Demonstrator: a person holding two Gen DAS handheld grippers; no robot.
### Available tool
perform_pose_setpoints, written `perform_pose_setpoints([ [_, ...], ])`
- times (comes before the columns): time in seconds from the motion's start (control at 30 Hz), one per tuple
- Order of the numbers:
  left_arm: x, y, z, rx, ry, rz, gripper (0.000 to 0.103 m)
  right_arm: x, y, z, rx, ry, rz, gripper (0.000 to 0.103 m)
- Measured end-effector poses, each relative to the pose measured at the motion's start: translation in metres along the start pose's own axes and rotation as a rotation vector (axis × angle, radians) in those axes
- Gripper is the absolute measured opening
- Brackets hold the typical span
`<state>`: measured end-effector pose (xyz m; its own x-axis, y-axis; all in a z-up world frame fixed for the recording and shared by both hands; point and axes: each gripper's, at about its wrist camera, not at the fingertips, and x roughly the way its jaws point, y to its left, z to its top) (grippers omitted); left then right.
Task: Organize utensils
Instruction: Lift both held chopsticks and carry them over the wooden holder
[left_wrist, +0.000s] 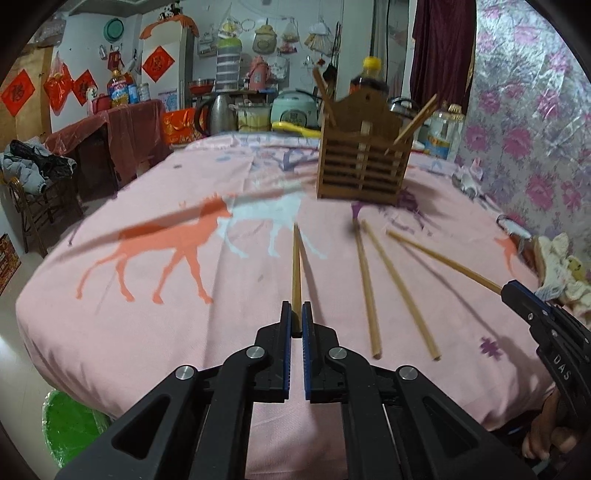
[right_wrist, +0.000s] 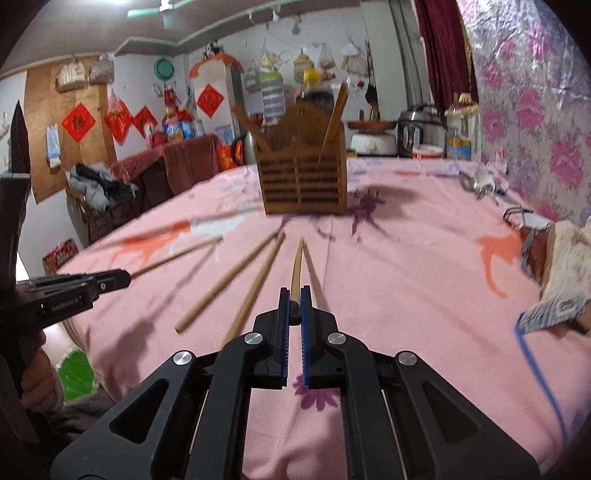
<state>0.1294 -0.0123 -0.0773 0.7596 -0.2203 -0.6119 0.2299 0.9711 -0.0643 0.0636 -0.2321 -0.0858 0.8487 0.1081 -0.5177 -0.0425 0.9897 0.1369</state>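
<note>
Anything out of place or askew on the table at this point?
Two loose chopsticks lie splayed on the pink tablecloth, outside the wooden holder. Each gripper is shut on one more: left gripper on a chopstick, right gripper on another. Chopsticks in the holder lean outward. Nothing spilled or broken.

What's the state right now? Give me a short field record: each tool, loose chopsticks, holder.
left tool: shut on one chopstick
right tool: shut on another chopstick
loose chopsticks: two on the pink tablecloth, between the tools
holder: wooden, upright, ahead of both tools, some chopsticks already in it
</note>
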Motion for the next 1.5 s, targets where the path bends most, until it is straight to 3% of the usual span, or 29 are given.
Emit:
perform_pose_setpoints([
  [0.17, -0.026, -0.006, 0.020, -0.005, -0.049, -0.014, 0.006, -0.023, -0.002, 0.026, 0.018, -0.080, 0.012, 0.006],
  [0.4, -0.041, -0.016, 0.053, 0.002, -0.094, -0.037, 0.006, -0.025, -0.003, 0.061, 0.022, -0.128, 0.032, 0.006],
  [1.1, 0.007, 0.001, 0.152, -0.074, -0.021, -0.104, 0.006, 0.029, -0.022, 0.118, 0.108, -0.072, 0.086, 0.006],
  [1.3, 0.009, 0.001, 0.200, -0.081, -0.023, -0.140, 0.006, 0.034, -0.032, 0.153, 0.134, -0.084, 0.096, 0.006],
  [1.5, -0.001, -0.014, 0.258, -0.043, -0.086, -0.176, 0.006, 0.034, -0.041, 0.201, 0.151, -0.141, 0.124, 0.006],
])
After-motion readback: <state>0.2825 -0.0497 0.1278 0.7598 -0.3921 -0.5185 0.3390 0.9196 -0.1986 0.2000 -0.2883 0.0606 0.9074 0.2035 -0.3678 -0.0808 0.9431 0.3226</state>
